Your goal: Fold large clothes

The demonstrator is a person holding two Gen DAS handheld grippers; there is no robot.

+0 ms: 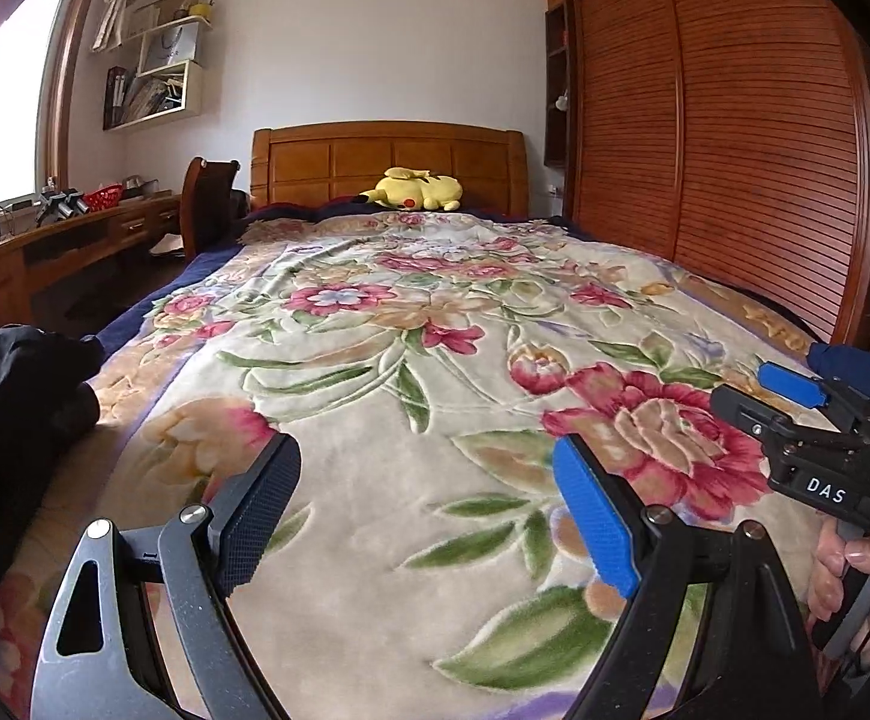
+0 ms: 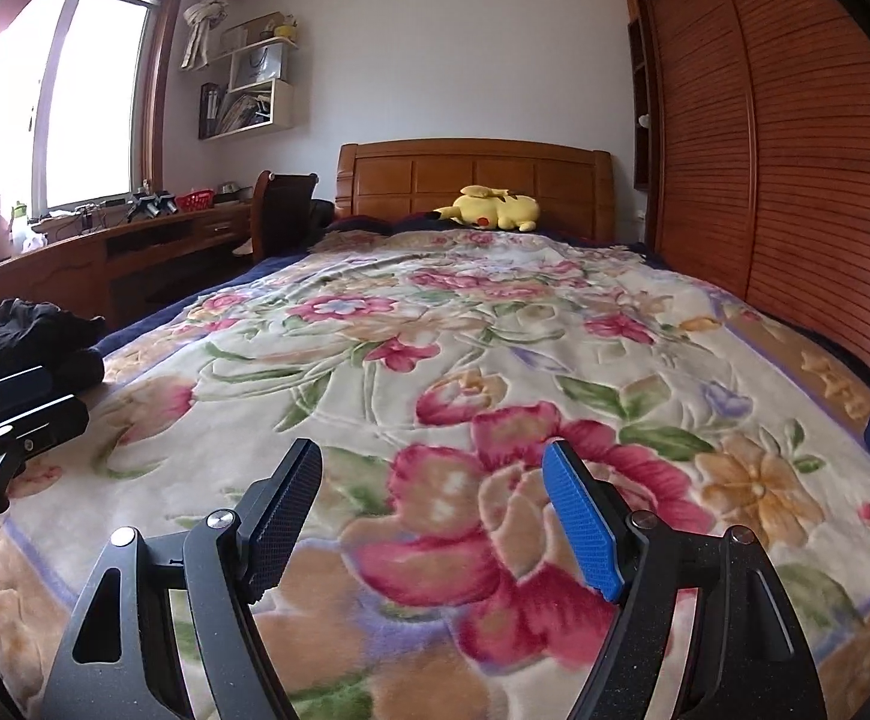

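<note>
Two grippers hover over the foot end of the floral blanket [image 1: 375,420] on the bed, both empty: the left gripper [image 1: 429,516] has its fingers spread wide with nothing between them, and the right gripper [image 2: 432,522] is likewise parted over bare blanket. A heap of dark clothes [image 1: 9,384] lies bunched at the bed's left edge, well apart from both. Reaching into that heap risks pinching several layers at once or snagging the plush blanket beneath, because the garments are crumpled together and no single hem or collar is distinguishable.
</note>
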